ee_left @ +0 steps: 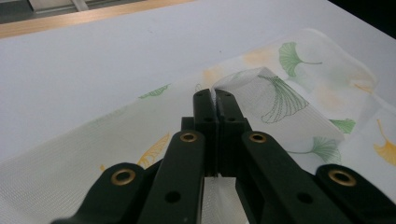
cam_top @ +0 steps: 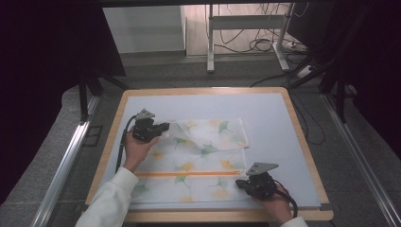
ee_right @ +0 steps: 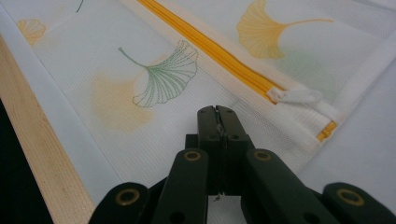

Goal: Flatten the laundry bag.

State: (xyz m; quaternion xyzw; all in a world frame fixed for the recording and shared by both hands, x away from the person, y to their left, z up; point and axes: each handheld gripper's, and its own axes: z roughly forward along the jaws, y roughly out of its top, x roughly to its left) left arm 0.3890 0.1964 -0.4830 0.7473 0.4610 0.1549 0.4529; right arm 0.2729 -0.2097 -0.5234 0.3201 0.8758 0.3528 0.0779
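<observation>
While pinching a lifted fold of the mesh bag (ee_left: 275, 98), the left hand-held gripper (ee_left: 214, 95) has its jaws clamped on it. Right hand-held gripper (ee_right: 217, 113) is clamped on the bag's near corner; bag lies flat on the bench (cam_top: 265, 106).

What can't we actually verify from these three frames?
- Mesh bag contents: the printed mesh is too fine to see through in the high view.
- Right tongs: shut; a wisp shows between the tips, but whether mesh is pinched is too small to tell.
- Left tongs: the pinched fold's lower part is hidden behind the jaws.
- Zipper pull: slider hidden under its white cover.
</observation>
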